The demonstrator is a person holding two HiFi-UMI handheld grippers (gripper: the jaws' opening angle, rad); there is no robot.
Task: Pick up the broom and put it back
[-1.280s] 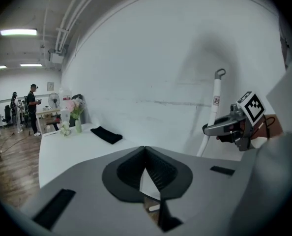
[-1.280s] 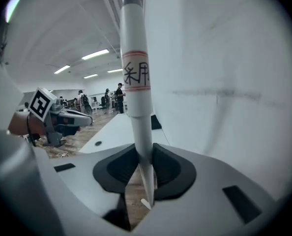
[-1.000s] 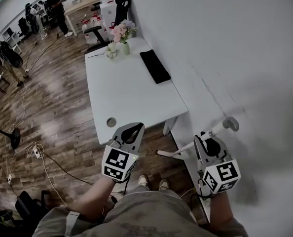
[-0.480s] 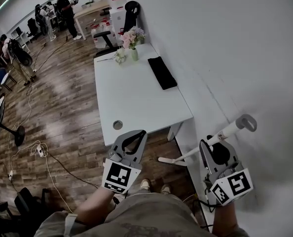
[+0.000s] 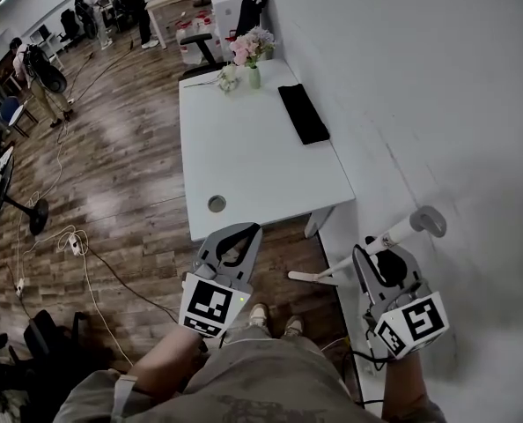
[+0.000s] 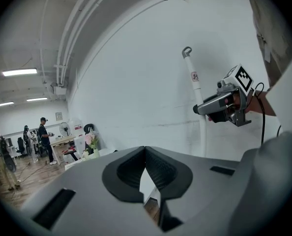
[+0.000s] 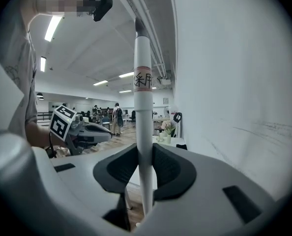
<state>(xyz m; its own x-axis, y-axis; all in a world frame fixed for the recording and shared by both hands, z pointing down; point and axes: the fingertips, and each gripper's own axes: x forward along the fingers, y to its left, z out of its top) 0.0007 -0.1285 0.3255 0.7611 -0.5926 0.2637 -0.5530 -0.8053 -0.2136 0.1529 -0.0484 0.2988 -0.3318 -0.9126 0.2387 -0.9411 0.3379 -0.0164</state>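
The broom's white handle point(image 5: 404, 232) stands close to the white wall, its grey hook end point(image 5: 430, 221) uppermost. My right gripper point(image 5: 373, 248) is shut on it. In the right gripper view the handle point(image 7: 143, 127) runs upright between the ribbed pads point(image 7: 165, 168), with a red-banded label point(image 7: 142, 80) above them. The lower part of the handle point(image 5: 319, 275) slants down toward the floor by the table leg. My left gripper point(image 5: 244, 233) hangs in front of the table edge, shut with nothing in it. From the left gripper view I see the handle point(image 6: 195, 90) and the right gripper point(image 6: 199, 110).
A white table point(image 5: 244, 174) stands ahead against the wall point(image 5: 438, 104), carrying a black pad point(image 5: 303, 113) and a flower vase point(image 5: 252, 53). Cables point(image 5: 77, 245) trail over the wooden floor at left. People and desks are far at the back.
Both hands have risen a little. The broom handle has stayed in the right gripper, and the left gripper has stayed shut and empty.
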